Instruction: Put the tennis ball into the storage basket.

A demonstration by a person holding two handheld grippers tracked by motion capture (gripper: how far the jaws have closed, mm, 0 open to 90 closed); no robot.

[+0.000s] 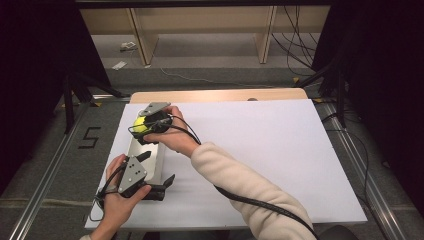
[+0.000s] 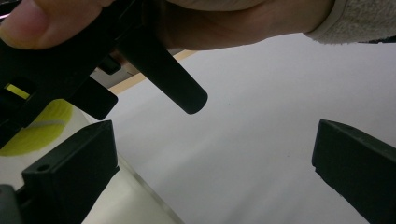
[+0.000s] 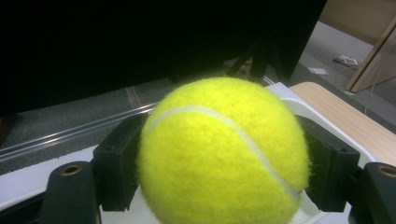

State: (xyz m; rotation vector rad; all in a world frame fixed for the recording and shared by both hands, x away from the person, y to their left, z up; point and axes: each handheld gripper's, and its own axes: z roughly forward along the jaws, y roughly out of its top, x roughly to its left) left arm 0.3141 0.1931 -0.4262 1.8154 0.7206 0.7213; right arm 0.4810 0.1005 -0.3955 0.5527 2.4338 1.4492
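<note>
The fuzzy yellow tennis ball [image 3: 223,151] sits clamped between the black jaws of the right gripper [image 1: 145,127], held over the far end of a long white tray [image 1: 161,159] at the left of the white table sheet [image 1: 270,150]. The left gripper [image 1: 157,172] rests at the tray's near end, jaws wide apart and holding nothing.

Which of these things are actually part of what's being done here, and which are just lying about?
In use: tennis ball, right gripper clamping it, white tray, left gripper open beside it.

Lying about: wooden shelving, floor cables, paper scraps.
</note>
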